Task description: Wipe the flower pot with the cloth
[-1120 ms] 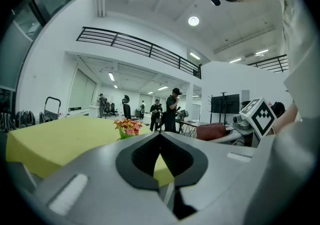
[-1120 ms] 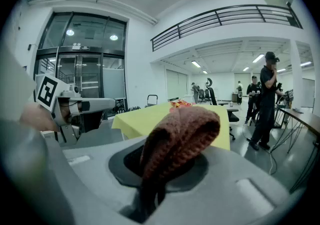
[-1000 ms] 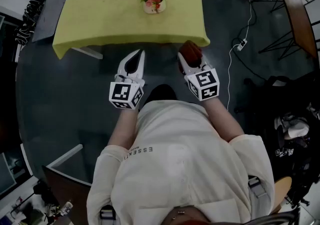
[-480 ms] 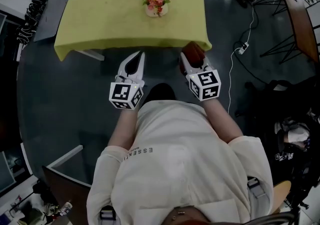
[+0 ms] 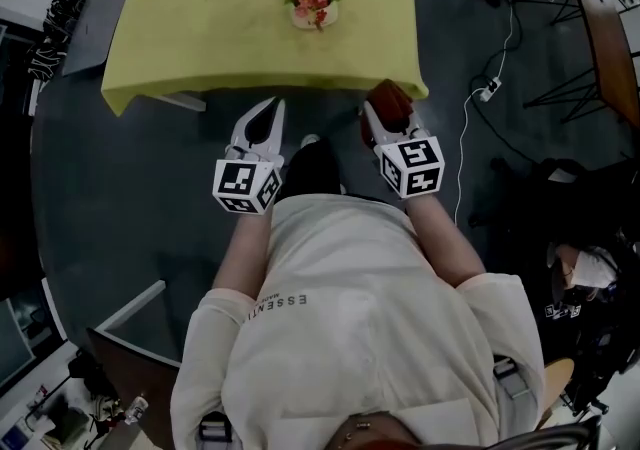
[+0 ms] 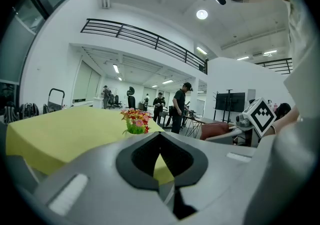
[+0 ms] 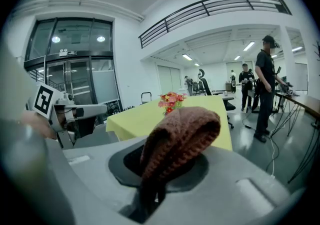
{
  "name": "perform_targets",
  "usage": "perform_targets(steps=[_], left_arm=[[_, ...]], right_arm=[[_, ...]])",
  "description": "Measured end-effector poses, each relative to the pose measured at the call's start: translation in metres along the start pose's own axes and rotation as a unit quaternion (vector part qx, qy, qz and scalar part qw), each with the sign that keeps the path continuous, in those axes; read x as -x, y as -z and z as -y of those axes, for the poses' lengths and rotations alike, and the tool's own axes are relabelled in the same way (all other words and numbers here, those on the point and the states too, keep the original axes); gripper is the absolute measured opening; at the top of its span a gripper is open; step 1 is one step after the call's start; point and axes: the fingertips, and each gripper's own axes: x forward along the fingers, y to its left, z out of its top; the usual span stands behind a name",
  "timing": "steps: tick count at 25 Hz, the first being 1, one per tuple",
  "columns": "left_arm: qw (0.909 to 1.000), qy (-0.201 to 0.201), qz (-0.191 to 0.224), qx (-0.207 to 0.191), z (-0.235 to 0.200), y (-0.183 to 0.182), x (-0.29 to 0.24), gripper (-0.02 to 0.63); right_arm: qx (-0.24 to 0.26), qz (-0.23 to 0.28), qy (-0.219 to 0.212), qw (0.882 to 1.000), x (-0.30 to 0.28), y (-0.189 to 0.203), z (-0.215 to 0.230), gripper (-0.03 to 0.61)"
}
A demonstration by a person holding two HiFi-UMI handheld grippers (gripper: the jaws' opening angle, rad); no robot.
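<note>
The small pale flower pot (image 5: 311,14) with red flowers stands untouched far on the yellow table (image 5: 200,38), while the left gripper (image 5: 272,110), jaws pressed together and empty, and the right gripper (image 5: 378,118), pinching the brown knitted cloth (image 5: 390,100), are now nearer the table's near edge than a second ago, so wiping is approaching.

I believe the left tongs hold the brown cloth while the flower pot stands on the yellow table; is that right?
Not quite: the right tongs hold the brown cloth, as the right gripper view shows. The flower pot does stand on the yellow table.
</note>
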Motion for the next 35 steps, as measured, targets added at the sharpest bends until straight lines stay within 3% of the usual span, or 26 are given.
perform_targets(steps=[10, 16, 25, 35], left_arm=[[0.9993, -0.001, -0.025, 0.027, -0.052, 0.011, -0.054, 0.014], [0.9986, 0.031, -0.035, 0.024, -0.083, 0.007, -0.114, 0.014], [0.9935, 0.085, -0.075, 0.002, -0.121, 0.028, -0.193, 0.014], [0.9791, 0.163, -0.121, 0.002, -0.119, 0.048, -0.242, 0.015]], right_arm=[[0.003, -0.037, 0.000, 0.999, -0.061, -0.011, 0.021, 0.044], [0.022, -0.068, -0.009, 0.997, -0.117, -0.028, 0.042, 0.044], [0.067, -0.141, -0.079, 0.985, -0.201, -0.011, 0.044, 0.045], [0.093, -0.206, -0.208, 0.952, -0.249, 0.009, -0.014, 0.044]])
